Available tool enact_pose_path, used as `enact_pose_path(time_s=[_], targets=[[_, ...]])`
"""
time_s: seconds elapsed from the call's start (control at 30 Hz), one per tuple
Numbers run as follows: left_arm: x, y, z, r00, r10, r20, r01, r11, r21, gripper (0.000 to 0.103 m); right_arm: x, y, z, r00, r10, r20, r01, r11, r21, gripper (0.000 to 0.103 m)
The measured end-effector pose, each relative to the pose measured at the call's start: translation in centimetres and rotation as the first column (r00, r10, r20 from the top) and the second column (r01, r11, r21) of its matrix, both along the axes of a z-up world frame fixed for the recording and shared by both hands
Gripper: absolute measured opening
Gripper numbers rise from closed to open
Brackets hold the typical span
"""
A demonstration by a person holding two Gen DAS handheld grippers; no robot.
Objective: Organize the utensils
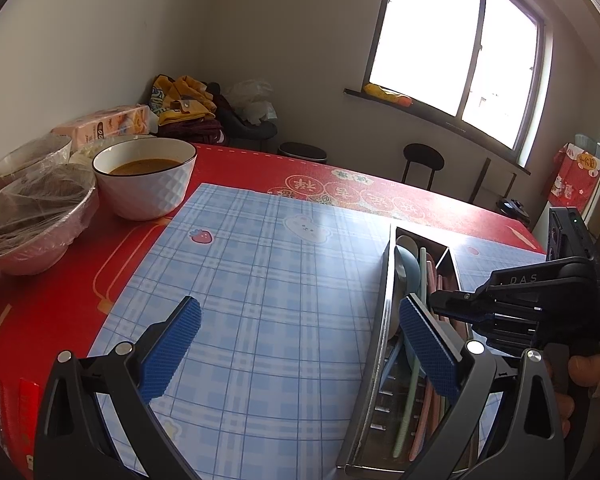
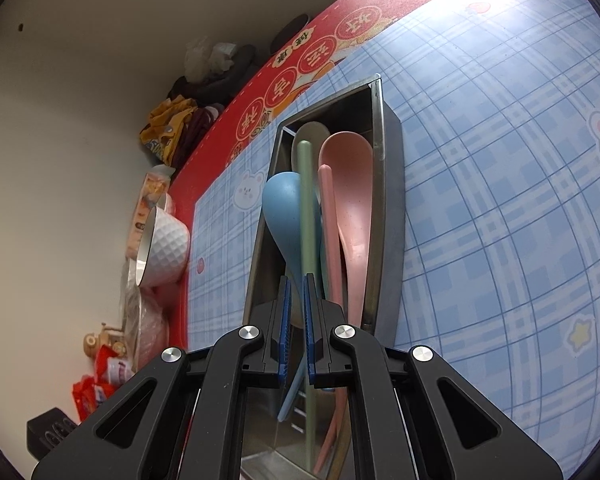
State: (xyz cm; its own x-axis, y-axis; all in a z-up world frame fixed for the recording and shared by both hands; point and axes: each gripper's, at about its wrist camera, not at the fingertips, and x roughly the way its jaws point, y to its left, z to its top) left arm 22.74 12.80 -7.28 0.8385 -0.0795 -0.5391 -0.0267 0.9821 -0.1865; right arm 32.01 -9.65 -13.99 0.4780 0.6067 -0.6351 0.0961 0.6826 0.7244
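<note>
A metal utensil holder (image 2: 389,200) lies on a blue checked mat (image 2: 500,200). Inside it are a blue spoon (image 2: 284,216), a pink spoon (image 2: 350,184), a pale beige spoon (image 2: 314,130) and a green handle (image 2: 306,208). My right gripper (image 2: 298,280) is shut on the blue spoon's handle, which runs between the pads and comes out below them. From the left wrist, the right gripper (image 1: 434,302) reaches in over the holder (image 1: 382,300). My left gripper (image 1: 300,308) stands open over the mat (image 1: 260,280), with its right finger (image 1: 424,340) in front of the holder and nothing held.
A white bowl of brown soup (image 1: 146,178) and two film-covered bowls (image 1: 32,220) stand on the red tablecloth (image 1: 60,288) at the far left, with tissue packs (image 1: 104,124) behind. Stools (image 1: 422,160) and a window lie beyond the table. A hand (image 1: 592,372) holds the right gripper.
</note>
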Motion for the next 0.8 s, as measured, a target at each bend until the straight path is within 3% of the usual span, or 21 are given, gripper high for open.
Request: enact_pose_path(time_s=[0.13,0.37,0.8], targets=[[0.0,0.0,0.0,1.0,-0.002,0.002,0.002,1.0,-0.004,0.097,-0.2,-0.1,0.3,1.0,0.01,0.012,-0.01,1.0,-0.022,0.007],[0.0,-0.1,0.0,1.0,-0.004,0.01,0.004,1.0,-0.002,0.097,-1.6,-0.9,3.2,0.989,0.048,0.143,-0.022,0.984,-0.175,0.008],[0.3,-0.8,0.0,1.0,0.007,0.027,-0.009,0.998,0.055,0.097,-6.2,-7.1,8.7,0.921,0.108,0.373,0.064,0.905,-0.421,0.008]])
